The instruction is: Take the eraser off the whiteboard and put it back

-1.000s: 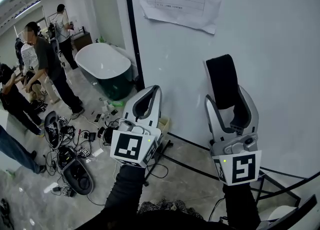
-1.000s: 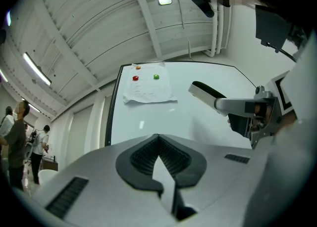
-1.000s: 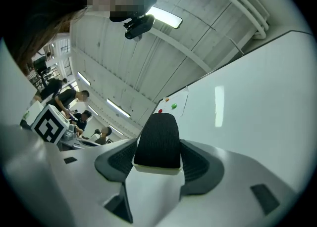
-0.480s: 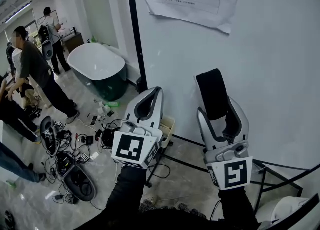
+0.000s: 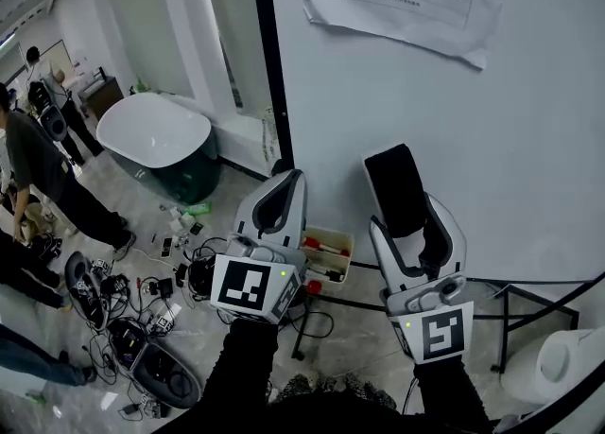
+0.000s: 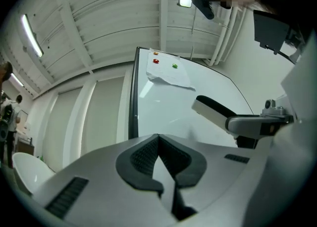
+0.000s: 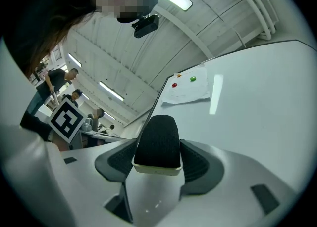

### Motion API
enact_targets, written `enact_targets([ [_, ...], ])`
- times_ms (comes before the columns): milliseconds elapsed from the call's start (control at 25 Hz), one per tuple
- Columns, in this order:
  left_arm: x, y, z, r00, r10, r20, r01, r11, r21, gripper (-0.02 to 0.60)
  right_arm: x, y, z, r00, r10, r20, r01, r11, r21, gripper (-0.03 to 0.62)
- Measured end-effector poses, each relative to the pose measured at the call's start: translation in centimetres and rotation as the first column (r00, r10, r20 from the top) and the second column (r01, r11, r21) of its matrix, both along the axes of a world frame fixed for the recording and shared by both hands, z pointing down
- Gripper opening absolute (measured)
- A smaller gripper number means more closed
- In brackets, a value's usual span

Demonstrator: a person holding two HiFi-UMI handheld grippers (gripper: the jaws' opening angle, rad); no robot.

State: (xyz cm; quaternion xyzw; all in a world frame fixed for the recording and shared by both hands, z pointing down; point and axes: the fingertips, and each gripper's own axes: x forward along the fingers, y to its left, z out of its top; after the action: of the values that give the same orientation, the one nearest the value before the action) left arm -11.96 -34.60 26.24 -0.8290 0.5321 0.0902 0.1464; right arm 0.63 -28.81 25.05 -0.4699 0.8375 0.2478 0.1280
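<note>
Pale floor (image 5: 345, 342), white tub (image 5: 156, 134), tangled black cables (image 5: 128, 290) and a dark case (image 5: 161, 371) on it, whiteboard (image 5: 425, 111) standing beside.

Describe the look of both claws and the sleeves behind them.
The left claw and right claw are matching light-grey plastic shells, curved and lined with black ribbed pads. Each carries a white cube bearing a black square marker. Both sleeves are black.

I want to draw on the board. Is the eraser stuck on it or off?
Off. The right gripper clamps the eraser between its jaws, held out in front of the whiteboard, not stuck on it.
</note>
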Motion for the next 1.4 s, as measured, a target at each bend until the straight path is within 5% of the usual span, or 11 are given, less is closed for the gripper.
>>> enact_targets([
  [600, 1.6, -0.3, 2.9, 0.970, 0.242, 0.036, -0.239, 0.969, -0.060, 0.006, -4.1, -0.2, 4.2, 0.992, 0.124, 0.015, -0.123, 0.990, -0.067, 0.278],
  [1400, -0.5, -1.1, 3.3, 0.979, 0.201, 0.036, -0.198, 0.978, -0.066, 0.006, -5.4, -2.2, 11.1, 0.990, 0.141, -0.014, -0.140, 0.959, -0.245, 0.278],
])
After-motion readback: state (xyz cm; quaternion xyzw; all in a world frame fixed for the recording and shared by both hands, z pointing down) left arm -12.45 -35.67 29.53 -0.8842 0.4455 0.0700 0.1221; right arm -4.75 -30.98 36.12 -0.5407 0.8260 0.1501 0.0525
